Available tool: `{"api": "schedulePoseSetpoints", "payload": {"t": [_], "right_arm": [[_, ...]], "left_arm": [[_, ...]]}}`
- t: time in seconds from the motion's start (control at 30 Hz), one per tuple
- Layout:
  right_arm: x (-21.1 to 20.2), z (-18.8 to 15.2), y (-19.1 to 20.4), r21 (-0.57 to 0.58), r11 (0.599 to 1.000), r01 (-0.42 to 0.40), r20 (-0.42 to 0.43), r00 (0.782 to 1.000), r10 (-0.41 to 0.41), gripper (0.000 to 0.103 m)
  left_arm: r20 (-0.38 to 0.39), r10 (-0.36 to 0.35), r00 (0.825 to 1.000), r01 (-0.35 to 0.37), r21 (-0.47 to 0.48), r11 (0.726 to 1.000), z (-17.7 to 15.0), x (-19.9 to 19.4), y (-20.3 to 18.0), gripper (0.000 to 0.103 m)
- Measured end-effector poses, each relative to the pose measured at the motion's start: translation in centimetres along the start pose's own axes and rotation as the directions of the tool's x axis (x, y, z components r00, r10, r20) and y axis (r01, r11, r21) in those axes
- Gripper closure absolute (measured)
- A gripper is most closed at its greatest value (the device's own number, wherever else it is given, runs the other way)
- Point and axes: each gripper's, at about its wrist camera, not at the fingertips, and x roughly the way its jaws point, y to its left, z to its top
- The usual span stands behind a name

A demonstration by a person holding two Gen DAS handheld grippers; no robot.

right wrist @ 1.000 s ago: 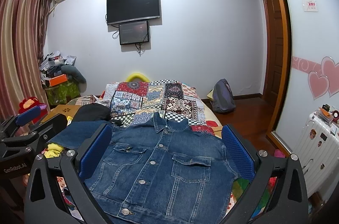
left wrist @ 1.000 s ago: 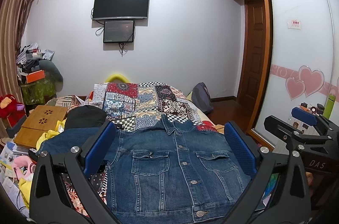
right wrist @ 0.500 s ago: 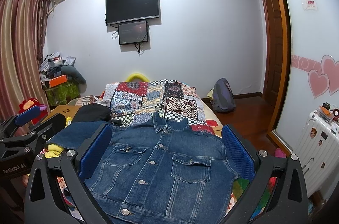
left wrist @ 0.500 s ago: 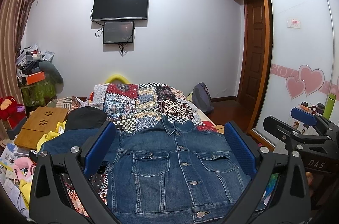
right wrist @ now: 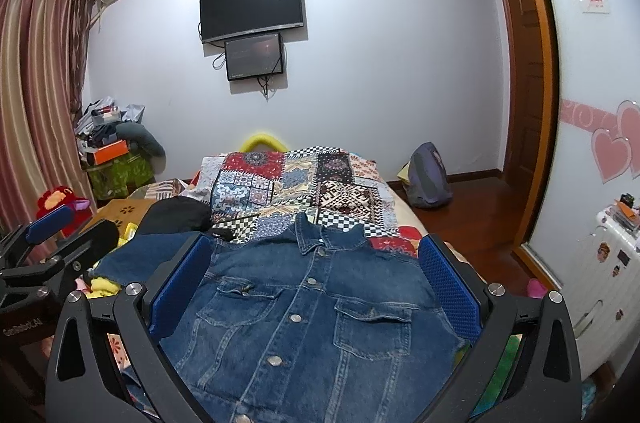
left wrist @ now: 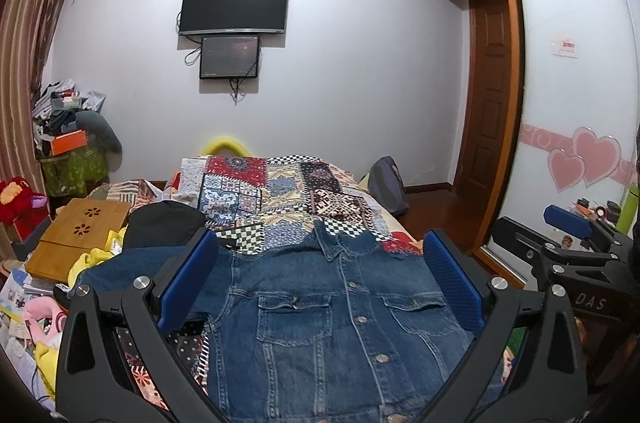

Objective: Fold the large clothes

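Lying flat and buttoned on the bed, the denim jacket waits below both released, empty grippers: left gripper, right gripper.

The bed carries a patchwork quilt, and on it a denim jacket lies flat.

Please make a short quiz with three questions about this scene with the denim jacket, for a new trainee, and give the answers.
1. True or false: the denim jacket lies front side up, buttoned.
2. What do the left tongs and right tongs hold?
3. The jacket's one spread sleeve points toward: A the curtain, B the wardrobe door.

Key:
1. True.
2. Nothing; both are open above the jacket.
3. A.
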Motion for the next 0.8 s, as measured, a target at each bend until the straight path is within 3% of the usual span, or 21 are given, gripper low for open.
{"api": "schedulePoseSetpoints", "payload": {"t": [0.2,0.37,0.47,0.6,0.8], "right_arm": [[3.6,0.6,0.6,-0.018,1.0,0.009,-0.017,1.0,-0.009,0.0],[8.1,0.7,0.5,-0.038,0.998,0.055,-0.048,0.997,-0.057,0.0],[10.8,0.6,0.0,-0.035,0.996,0.08,-0.082,0.993,-0.082,0.0],[14.7,0.2,-0.6,-0.046,0.996,0.083,-0.163,0.983,-0.089,0.0],[19.4,-2.1,-1.3,-0.089,0.989,0.12,-0.299,0.944,-0.141,0.0]], "left_arm": [[-0.014,0.064,0.998,-0.064,-0.036,0.997,1.2,3.7,4.2,0.0],[-0.074,0.163,0.984,-0.169,-0.081,0.982,1.2,7.9,9.6,0.0],[-0.134,0.183,0.974,-0.203,-0.158,0.966,0.6,10.5,14.3,0.0],[-0.233,0.204,0.951,-0.264,-0.264,0.928,-1.4,13.2,21.3,0.0],[-0.404,0.205,0.891,-0.365,-0.372,0.853,-6.5,15.8,30.3,0.0]]}}
